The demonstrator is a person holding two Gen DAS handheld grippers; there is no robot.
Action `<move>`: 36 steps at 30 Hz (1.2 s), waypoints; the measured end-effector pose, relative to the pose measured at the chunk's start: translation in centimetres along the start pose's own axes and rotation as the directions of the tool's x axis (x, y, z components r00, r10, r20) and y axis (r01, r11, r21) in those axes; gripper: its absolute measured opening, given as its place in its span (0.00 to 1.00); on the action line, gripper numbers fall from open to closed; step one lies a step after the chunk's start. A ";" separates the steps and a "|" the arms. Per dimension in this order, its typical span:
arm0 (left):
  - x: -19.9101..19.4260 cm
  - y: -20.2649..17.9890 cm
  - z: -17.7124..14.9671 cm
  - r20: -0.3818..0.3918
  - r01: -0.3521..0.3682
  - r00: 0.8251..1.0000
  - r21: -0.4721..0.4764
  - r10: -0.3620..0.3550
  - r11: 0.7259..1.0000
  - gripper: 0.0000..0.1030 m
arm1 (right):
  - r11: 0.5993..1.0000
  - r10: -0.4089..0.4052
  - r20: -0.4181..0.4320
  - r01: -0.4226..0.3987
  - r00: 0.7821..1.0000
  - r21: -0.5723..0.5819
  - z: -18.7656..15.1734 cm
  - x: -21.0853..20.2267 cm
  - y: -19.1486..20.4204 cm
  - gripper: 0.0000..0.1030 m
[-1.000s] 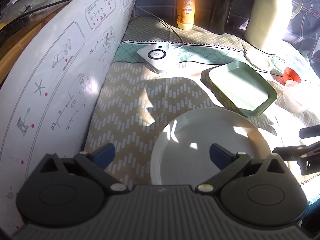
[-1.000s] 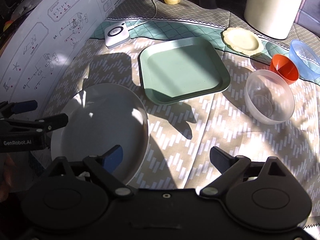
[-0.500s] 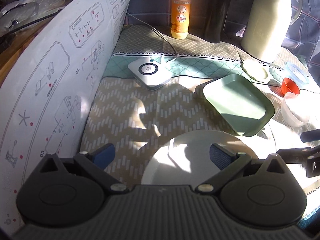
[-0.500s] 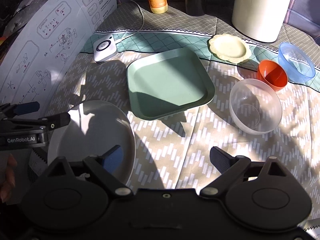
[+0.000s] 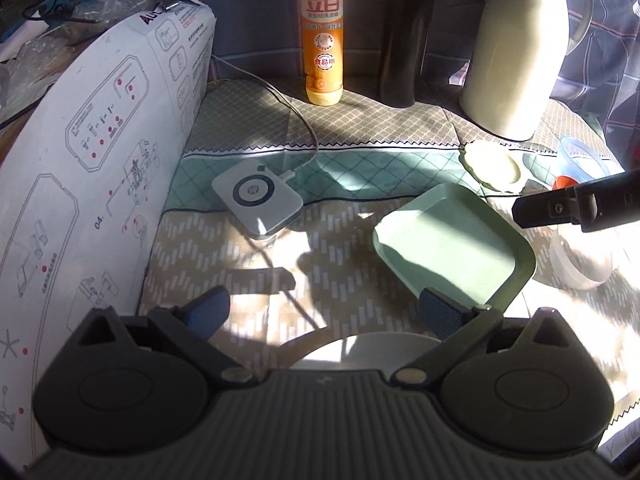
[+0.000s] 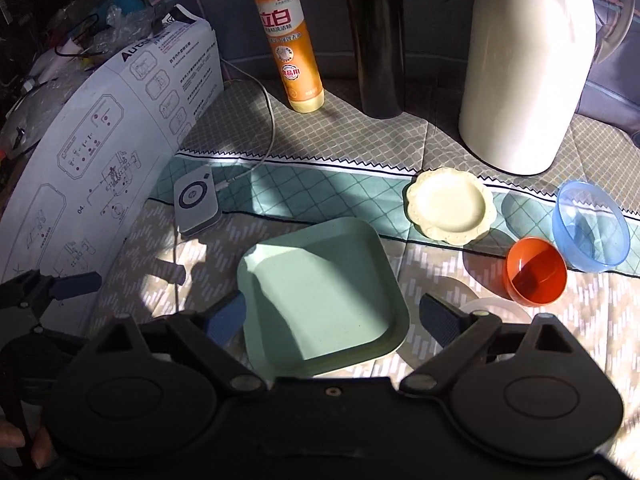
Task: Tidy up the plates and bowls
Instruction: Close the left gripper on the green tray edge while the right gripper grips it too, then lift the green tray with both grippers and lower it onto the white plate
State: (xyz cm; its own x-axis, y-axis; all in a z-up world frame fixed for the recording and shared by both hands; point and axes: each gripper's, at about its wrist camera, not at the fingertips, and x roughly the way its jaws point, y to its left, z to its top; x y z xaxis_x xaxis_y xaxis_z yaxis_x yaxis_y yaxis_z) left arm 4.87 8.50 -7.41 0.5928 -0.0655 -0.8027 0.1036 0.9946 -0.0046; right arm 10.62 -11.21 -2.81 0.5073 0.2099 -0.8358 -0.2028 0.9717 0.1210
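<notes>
Gathering the dishes goes best starting with the square green plate (image 6: pixel 320 284) mid-table: the right claw (image 6: pixel 334 314), spread and empty, should straddle its near rim squarely. The left claw (image 5: pixel 322 314), also spread, hovers above the round white plate (image 5: pixel 360 350) at the near edge.

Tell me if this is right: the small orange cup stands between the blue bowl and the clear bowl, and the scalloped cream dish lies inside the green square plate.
Not quite. The right wrist view shows the scalloped cream dish lying on the cloth beyond the green square plate, apart from it, not inside. The rest holds: the small orange cup stands between the blue bowl and the clear bowl.
</notes>
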 end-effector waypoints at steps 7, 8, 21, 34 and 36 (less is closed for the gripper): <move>2.2 -1.9 1.5 -0.023 0.033 0.999 0.015 -0.033 0.999 1.00 | 0.999 -0.030 -0.011 0.030 0.999 0.029 2.3 2.7 -2.0 0.88; 2.7 -2.3 1.6 -0.031 0.041 0.999 0.020 -0.041 0.999 1.00 | 0.999 -0.020 -0.023 0.021 1.000 0.034 2.4 3.3 -2.3 0.83; 7.2 -4.9 1.1 -0.150 0.145 0.978 0.006 -0.142 0.989 0.67 | 0.997 -0.022 -0.109 0.030 0.994 0.066 1.8 8.6 -4.9 0.35; 8.9 -5.0 2.2 -0.156 0.140 0.978 -0.016 -0.140 0.990 0.36 | 0.994 0.004 -0.129 0.010 0.992 0.109 0.7 9.7 -5.3 0.13; 9.1 -4.8 2.4 -0.157 0.122 0.980 -0.015 -0.123 0.992 0.36 | 0.995 0.000 -0.129 0.013 0.992 0.100 0.8 9.8 -5.3 0.13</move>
State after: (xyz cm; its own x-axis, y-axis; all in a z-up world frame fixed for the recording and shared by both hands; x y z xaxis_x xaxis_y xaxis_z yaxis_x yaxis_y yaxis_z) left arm 11.66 2.95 -13.27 0.4431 -0.1739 -0.8794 0.1629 0.9803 -0.1118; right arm 17.29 -14.19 -11.23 0.3953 0.1942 -0.8978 -0.1110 0.9803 0.1632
